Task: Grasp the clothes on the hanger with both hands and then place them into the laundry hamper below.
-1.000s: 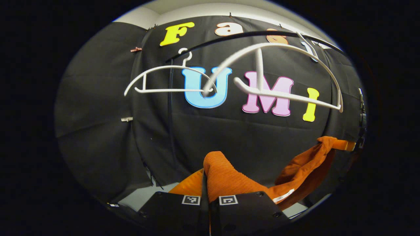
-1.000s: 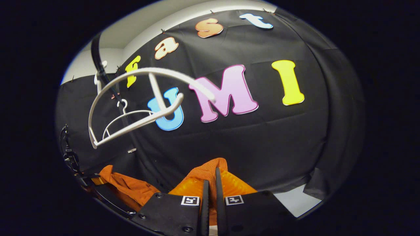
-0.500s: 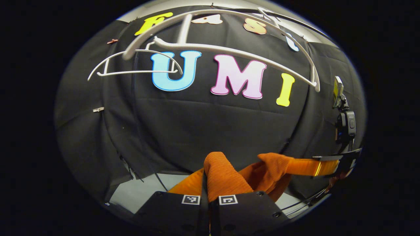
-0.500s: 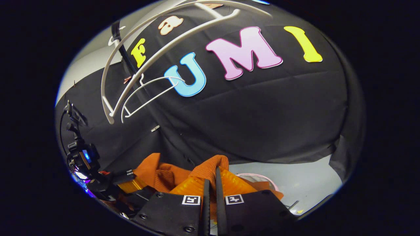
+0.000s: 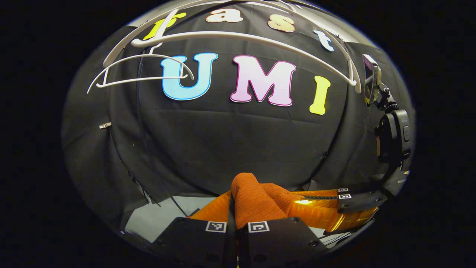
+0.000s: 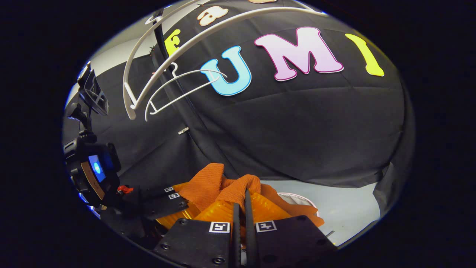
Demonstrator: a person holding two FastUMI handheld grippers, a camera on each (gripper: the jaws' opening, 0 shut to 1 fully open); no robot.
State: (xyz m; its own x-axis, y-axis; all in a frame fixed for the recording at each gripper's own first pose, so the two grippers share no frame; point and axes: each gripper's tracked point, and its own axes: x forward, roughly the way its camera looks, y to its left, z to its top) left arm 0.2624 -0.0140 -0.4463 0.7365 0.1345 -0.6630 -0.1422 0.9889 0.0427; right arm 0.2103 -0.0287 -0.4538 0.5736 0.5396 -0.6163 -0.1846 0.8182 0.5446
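below the near white hanger [image 5: 260,41], which hangs bare, the orange garment [image 5: 256,201] is bunched between the two grippers: the left gripper [image 5: 238,208] has its jaws pinching one fold, and the right gripper [image 6: 241,203] has its jaws pinching another fold just beside it. i think the slack cloth can slip out, or fall beside the hamper, whose pale rim [image 6: 297,197] seems to show low under the hanger, if one grip loosens early. so crumpled, the garment has no clear long axis and points nowhere certain.

Black cloth wall [image 5: 230,141] hangs creased above a pale grey floor [image 6: 346,208].
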